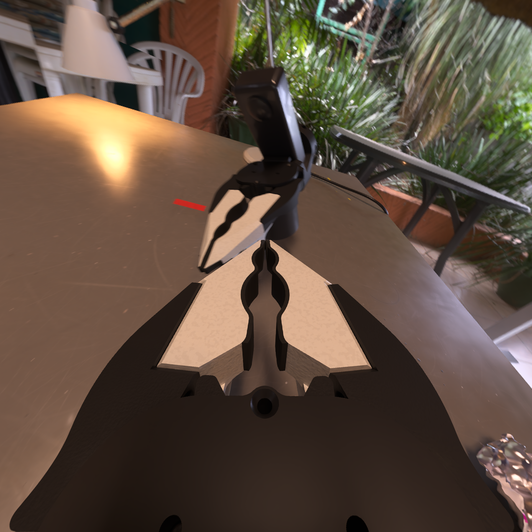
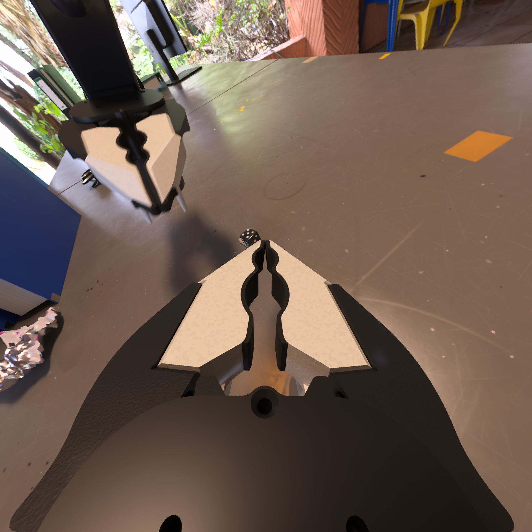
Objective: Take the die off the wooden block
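A small black die with white dots shows in the right wrist view, just beyond and slightly left of my right gripper's tips. The fingers hide what lies under the die, and no wooden block shows in either view. My right gripper is shut with nothing between its fingers; it also shows in the left wrist view, shut, tips near the table. My left gripper is shut and empty. In the right wrist view it hangs above the table, left of and beyond the die.
The grey-brown table carries an orange patch, a red tape strip and crumpled foil at the left. A blue box stands left and monitor stands at the back. A black side table stands beyond the edge.
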You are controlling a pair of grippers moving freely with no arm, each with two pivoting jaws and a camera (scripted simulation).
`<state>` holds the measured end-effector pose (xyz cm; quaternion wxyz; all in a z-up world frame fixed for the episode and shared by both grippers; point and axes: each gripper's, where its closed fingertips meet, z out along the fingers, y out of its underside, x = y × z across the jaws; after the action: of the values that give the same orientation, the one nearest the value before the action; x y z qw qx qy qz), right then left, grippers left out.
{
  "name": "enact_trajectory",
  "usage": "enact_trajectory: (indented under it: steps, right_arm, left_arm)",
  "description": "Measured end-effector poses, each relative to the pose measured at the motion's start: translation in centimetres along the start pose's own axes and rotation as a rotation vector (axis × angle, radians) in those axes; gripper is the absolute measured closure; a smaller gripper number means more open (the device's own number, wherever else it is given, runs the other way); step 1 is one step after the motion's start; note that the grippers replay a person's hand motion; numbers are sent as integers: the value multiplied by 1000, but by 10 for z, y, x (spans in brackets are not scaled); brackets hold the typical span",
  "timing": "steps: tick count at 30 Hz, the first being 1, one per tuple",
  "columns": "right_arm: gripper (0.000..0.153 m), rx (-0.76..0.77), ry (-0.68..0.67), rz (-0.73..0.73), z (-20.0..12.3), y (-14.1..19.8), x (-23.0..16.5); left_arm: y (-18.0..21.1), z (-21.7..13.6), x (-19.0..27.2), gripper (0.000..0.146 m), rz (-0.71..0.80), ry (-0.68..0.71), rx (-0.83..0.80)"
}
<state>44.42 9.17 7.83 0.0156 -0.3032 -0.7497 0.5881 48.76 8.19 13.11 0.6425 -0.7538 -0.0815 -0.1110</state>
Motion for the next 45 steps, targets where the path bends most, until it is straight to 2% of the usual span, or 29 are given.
enact_trajectory:
  steps: [9,12,16,19,21,25,31,34,37,39,42,45]
  right_arm:
    - [153,3,1,-11,5,4,-3]
    - [151,18,5,-9,3,1,-2]
    - [150,61,19,-13,-2,-7,1]
    - [150,84,25,-16,-6,-11,2]
    - [150,93,26,-17,-7,-12,3]
    - [151,104,29,-24,-11,-14,3]
    - [151,156,45,5,-19,-23,11]
    - [152,178,56,14,-21,-26,14]
    - [152,197,69,17,-23,-29,17]
    - [152,238,76,15,-29,-36,18]
    - [150,438,75,15,-55,-66,20]
    - [146,668,61,20,-97,-97,23]
  left_arm:
    - [-21,-53,-52,146,-131,-170,221]
    - [-23,-66,-64,136,-110,-249,202]
    - [-7,-76,-78,117,-84,-341,52]
    - [32,-70,-83,108,-76,-371,-202]
    - [57,-61,-79,107,-84,-335,-338]
    - [91,-49,-72,106,-75,-288,-509]
    - [107,-46,-71,108,-61,-275,-597]
    - [110,-45,-71,112,-59,-275,-604]
    - [111,-46,-72,126,-51,-277,-615]
    - [111,-46,-72,128,-54,-273,-610]
    - [99,-48,-74,128,-71,-274,-536]
    - [64,-49,-71,128,-140,-225,-309]
